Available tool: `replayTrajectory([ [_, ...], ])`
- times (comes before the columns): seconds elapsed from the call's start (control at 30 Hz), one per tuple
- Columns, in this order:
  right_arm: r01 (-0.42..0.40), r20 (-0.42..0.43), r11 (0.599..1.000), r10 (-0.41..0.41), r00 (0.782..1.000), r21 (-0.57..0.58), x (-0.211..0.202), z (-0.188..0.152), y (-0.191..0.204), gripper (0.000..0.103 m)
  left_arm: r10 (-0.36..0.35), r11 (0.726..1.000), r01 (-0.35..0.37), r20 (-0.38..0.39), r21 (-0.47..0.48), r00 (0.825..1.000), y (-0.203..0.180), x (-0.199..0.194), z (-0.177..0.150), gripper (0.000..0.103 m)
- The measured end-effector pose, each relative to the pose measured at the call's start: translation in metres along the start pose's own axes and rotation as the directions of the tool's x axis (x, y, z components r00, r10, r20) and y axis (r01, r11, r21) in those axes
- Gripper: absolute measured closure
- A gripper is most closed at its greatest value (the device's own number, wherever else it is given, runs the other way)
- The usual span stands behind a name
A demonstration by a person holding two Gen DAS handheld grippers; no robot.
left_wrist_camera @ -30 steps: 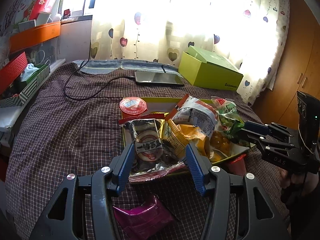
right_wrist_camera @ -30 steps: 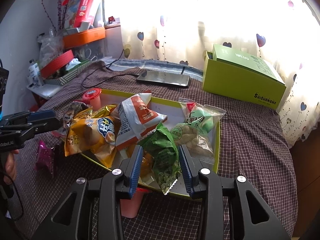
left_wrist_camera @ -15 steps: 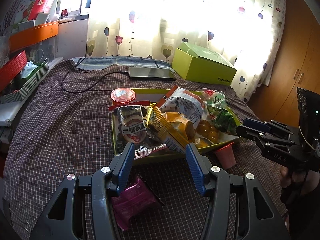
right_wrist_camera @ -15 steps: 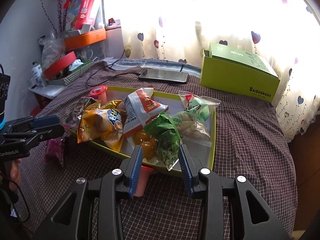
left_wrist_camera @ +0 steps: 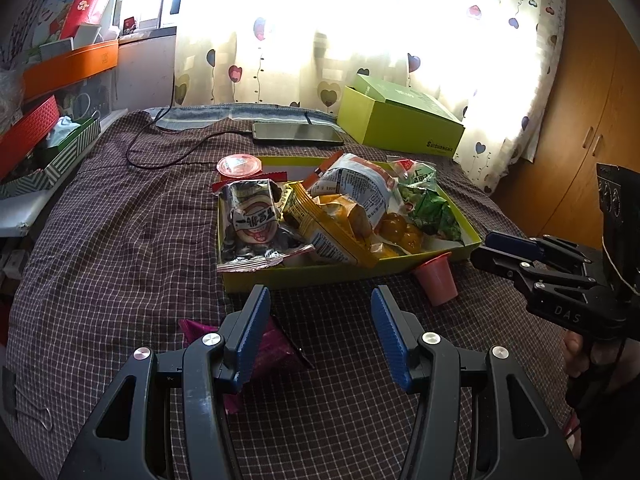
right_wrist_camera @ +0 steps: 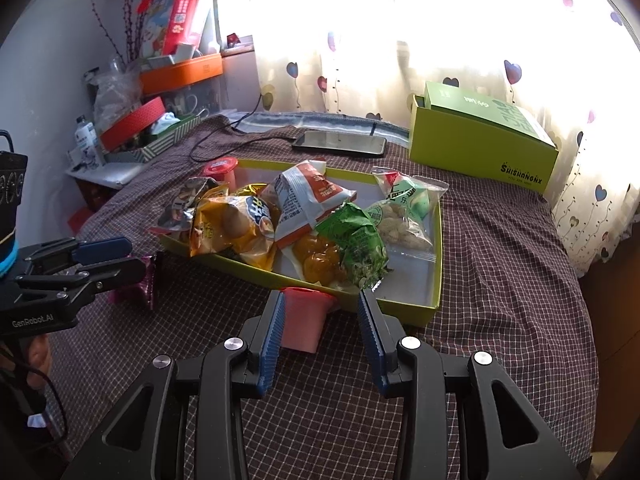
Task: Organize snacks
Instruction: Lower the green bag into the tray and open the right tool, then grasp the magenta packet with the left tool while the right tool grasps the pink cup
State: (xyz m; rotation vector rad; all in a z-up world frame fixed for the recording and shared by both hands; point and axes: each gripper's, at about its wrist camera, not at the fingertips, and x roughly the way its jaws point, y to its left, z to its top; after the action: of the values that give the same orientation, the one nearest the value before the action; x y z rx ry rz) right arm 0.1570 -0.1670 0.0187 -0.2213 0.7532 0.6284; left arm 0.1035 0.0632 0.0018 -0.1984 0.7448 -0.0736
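A shallow yellow-green tray (left_wrist_camera: pixel 304 278) (right_wrist_camera: pixel 434 300) on the checked bedspread holds several snack bags: a dark bag (left_wrist_camera: pixel 254 220), a yellow bag (right_wrist_camera: pixel 232 228), a white-orange bag (right_wrist_camera: pixel 308 196), a green bag (right_wrist_camera: pixel 356 240) and a clear bag of puffs (right_wrist_camera: pixel 404 208). A pink jelly cup (left_wrist_camera: pixel 436 280) (right_wrist_camera: pixel 304 320) lies outside the tray's near edge, between my right gripper's open fingers. A magenta packet (left_wrist_camera: pixel 268 344) (right_wrist_camera: pixel 138 280) lies on the bedspread under my left gripper's left finger. My left gripper (left_wrist_camera: pixel 320 320) is open and empty. My right gripper (right_wrist_camera: pixel 320 328) is open.
A red-lidded cup (left_wrist_camera: pixel 239 165) stands at the tray's far left corner. A phone (left_wrist_camera: pixel 298 133) with its cable and a green box (left_wrist_camera: pixel 400 124) lie behind the tray. Cluttered boxes (right_wrist_camera: pixel 160 120) stand at the left. A wooden wardrobe (left_wrist_camera: pixel 580 128) is at the right.
Both grippers have drawn back from the tray toward the near edge of the bed. The tray and bags now sit farther off; the pink cup now lies between my right fingers.
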Motion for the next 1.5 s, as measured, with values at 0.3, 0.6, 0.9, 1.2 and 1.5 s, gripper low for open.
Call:
replayTrajectory([
  [0.3,0.007,-0.023,1.0,-0.007,1.0,0.001,-0.006,-0.011,0.009,0.066,0.007,1.0,-0.007,-0.013,0.004,1.0,-0.006,-0.007,-0.013,0.049],
  [0.6,-0.007,-0.033,1.0,0.007,0.999,0.023,-0.011,-0.024,0.009,0.065,0.018,1.0,-0.018,-0.028,-0.005,0.999,-0.005,-0.011,-0.024,0.049],
  [0.9,-0.015,-0.025,0.999,0.016,1.0,0.038,-0.012,-0.027,0.007,0.065,0.054,0.998,-0.055,-0.036,-0.027,0.998,0.006,-0.015,-0.031,0.049],
  [1.2,-0.034,-0.046,0.999,0.036,0.998,0.039,-0.007,-0.027,0.01,0.065,0.09,0.995,-0.092,-0.031,-0.048,0.995,0.022,-0.015,-0.028,0.049],
  [1.5,-0.034,-0.08,0.998,0.039,0.996,0.06,0.011,-0.022,0.009,0.065,0.096,0.995,-0.096,-0.017,0.009,0.995,0.031,-0.006,-0.012,0.049],
])
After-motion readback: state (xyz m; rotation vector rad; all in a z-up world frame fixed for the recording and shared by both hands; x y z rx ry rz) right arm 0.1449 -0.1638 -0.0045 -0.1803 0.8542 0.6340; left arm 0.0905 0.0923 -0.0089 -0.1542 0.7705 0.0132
